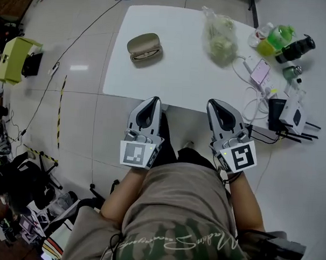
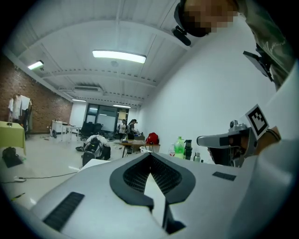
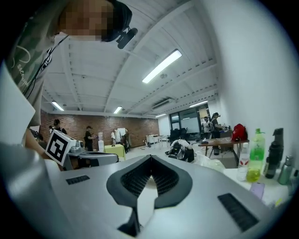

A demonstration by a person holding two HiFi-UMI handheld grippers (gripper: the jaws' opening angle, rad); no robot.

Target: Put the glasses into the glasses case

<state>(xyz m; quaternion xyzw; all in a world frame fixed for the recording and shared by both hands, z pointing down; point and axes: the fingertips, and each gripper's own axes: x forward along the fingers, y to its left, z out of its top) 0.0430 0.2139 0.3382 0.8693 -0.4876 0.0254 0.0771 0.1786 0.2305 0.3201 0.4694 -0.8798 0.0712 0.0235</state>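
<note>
- Left gripper (image 1: pixel 152 101) and right gripper (image 1: pixel 216 105), fingers clenched empty, at the table's (image 1: pixel 176 73) near edge.
- Glasses case (image 1: pixel 144 47) farther in on the table; contents too small to tell.

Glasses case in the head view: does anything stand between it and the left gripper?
Nothing visible does. The glasses case lies alone on the left part of the white table, with bare tabletop between it and the left gripper at the near edge. The plastic bag sits clear to the right.
</note>
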